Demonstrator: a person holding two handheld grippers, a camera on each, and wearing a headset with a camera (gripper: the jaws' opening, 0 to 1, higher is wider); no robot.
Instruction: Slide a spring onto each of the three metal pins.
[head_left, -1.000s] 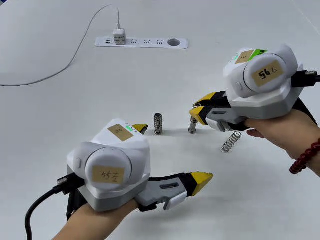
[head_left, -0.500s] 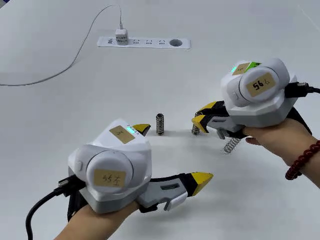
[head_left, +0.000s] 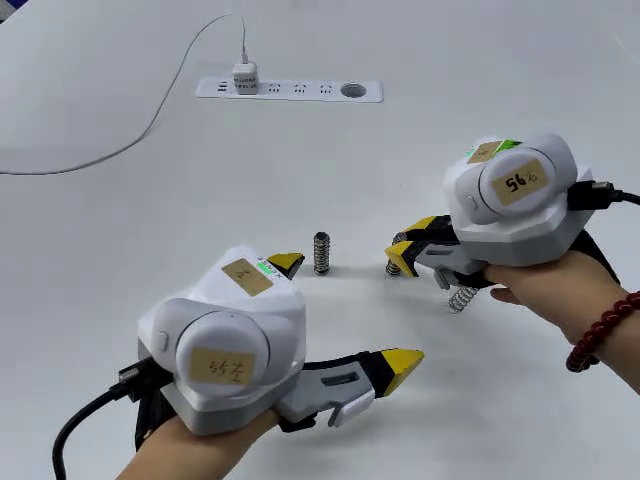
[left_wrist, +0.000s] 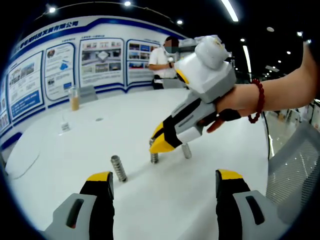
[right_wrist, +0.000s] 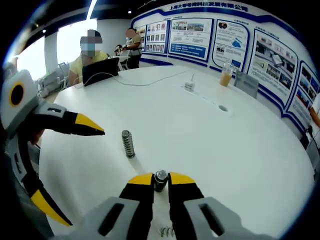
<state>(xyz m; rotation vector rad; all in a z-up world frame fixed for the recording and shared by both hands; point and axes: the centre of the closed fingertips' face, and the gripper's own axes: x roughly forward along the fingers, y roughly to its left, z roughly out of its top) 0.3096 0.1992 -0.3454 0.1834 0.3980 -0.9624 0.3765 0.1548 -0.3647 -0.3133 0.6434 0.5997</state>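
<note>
R gripper (head_left: 398, 252) dropped lower, my fingers pinching pin (right_wrist: 160, 176) just right of sprung pin (head_left: 321, 252). L gripper (head_left: 344, 311) spread wide, its near side. Loose spring (head_left: 461, 298) further right.

Left gripper (left_wrist: 164, 176) agape, right gripper (right_wrist: 161, 179) closed

I find my left gripper (head_left: 345, 311) and right gripper (head_left: 398, 255) housed in smooth, glossy white plastic, with matt yellow-and-black jaw tips and tan paper labels (head_left: 229, 366) on top. The bench (head_left: 150, 230) is smooth white with a faint sheen. The standing spring (head_left: 321, 253) mid-bench and the loose spring (head_left: 461, 298) are bright coiled metal wire. The pin (right_wrist: 160, 176) pinched in my right jaws is dull grey metal.
</note>
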